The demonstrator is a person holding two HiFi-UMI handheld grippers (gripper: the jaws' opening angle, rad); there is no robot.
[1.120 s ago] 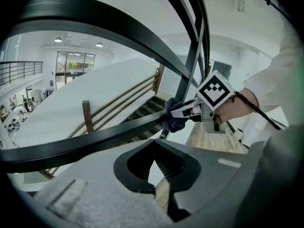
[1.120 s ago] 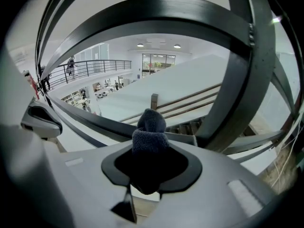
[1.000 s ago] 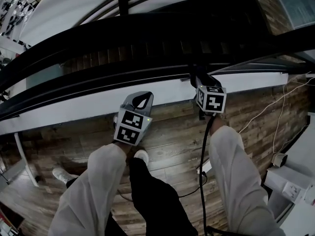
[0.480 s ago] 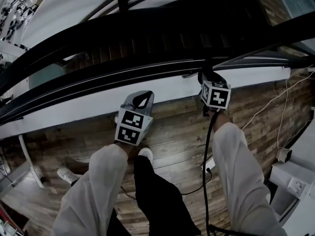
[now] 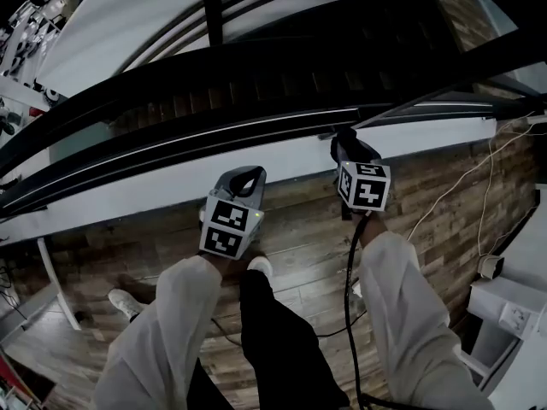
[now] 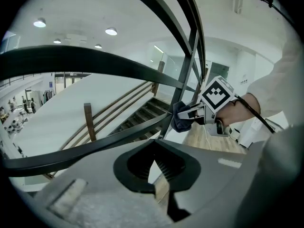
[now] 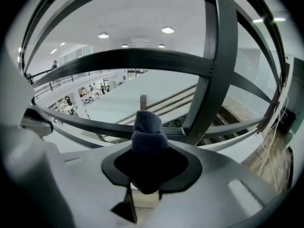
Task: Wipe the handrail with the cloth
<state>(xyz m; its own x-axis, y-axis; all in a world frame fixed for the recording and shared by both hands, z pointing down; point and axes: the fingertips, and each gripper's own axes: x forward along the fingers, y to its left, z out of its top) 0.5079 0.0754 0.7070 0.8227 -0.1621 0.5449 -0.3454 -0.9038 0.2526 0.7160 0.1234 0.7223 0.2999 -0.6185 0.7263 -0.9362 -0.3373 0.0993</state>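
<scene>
The black metal handrail (image 5: 256,128) runs across the head view, with more bars and stairs beyond it. My right gripper (image 5: 344,142) reaches up to this rail and is shut on a dark blue-grey cloth (image 7: 146,129). In the right gripper view the cloth sticks out of the jaws and rests against a lower bar (image 7: 90,124), beside a vertical post (image 7: 216,65). The left gripper view shows the cloth (image 6: 181,118) pressed to the rail next to the post, held by the right gripper (image 6: 190,115). My left gripper (image 5: 242,178) hangs lower, short of the rail, shut with nothing in it.
A white ledge (image 5: 128,190) runs below the rail above a wooden plank floor (image 5: 299,229). White cables (image 5: 487,169) trail at the right by a white unit (image 5: 504,314). A black cable (image 5: 350,263) hangs from the right gripper. The person's legs and shoes fill the bottom.
The right gripper slid a little right along the rail with the cloth, then back left and slightly lower. The left gripper has barely moved.
</scene>
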